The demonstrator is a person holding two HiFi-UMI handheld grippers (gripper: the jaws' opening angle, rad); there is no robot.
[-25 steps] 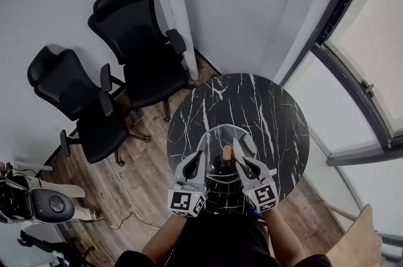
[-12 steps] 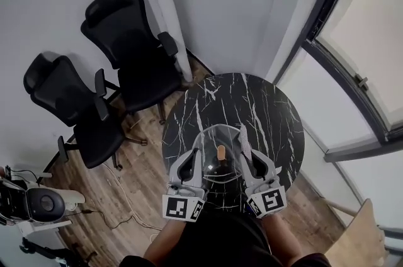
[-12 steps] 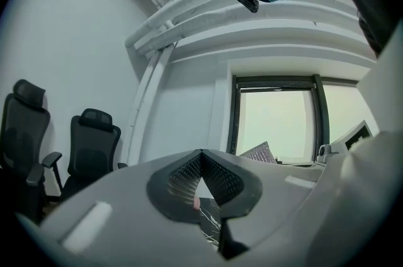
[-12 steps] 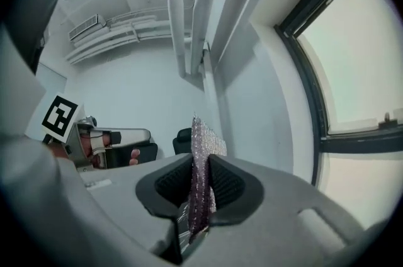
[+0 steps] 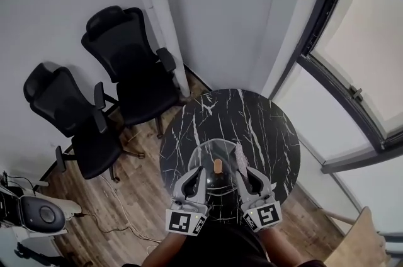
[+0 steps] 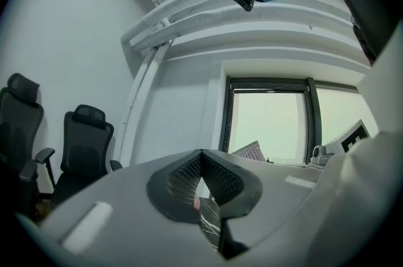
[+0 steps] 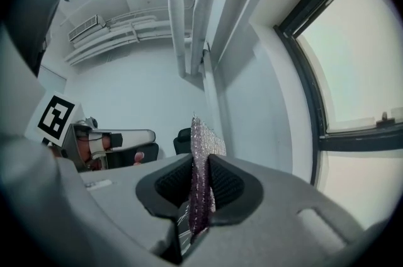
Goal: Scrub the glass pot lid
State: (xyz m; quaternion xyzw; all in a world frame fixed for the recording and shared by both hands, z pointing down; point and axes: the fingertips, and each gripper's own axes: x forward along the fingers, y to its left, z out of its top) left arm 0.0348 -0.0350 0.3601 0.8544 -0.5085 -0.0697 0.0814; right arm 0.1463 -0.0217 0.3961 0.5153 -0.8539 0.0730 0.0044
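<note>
- Table (image 5: 252,124): round, black marble with white veins; every position below is given relative to it.
- Glass pot lid (image 5: 204,152): clear dome over the near part of the table, just inside its near edge, with a tan knob (image 5: 218,165) at its centre. The knob also shows as a small pinkish spot (image 6: 196,201) low between the left fingers.
- Left gripper (image 5: 200,172): at the near-left edge of the table, reaching onto the lid's left rim. In the left gripper view its fingers (image 6: 182,177) are closed, tips meeting, pinched on that rim; the veined tabletop shows through the gap below the tips.
- Right gripper (image 5: 242,166): at the near edge of the table, right of the knob. In the right gripper view its fingers (image 7: 227,181) are clamped on a scrub pad (image 7: 203,146).
- Scrub pad (image 5: 240,153): thin, silvery-purple mesh standing on edge, projecting past the fingertips over the right side of the lid. Whether it touches the glass cannot be told.
- Marker cubes (image 5: 186,221) (image 5: 262,215): one on each gripper, just off the near edge of the table.
- Two black office chairs (image 5: 132,61) (image 5: 66,108): on the wooden floor beyond the far-left side of the table.
- Window (image 5: 368,64): dark-framed, to the right of the table.
</note>
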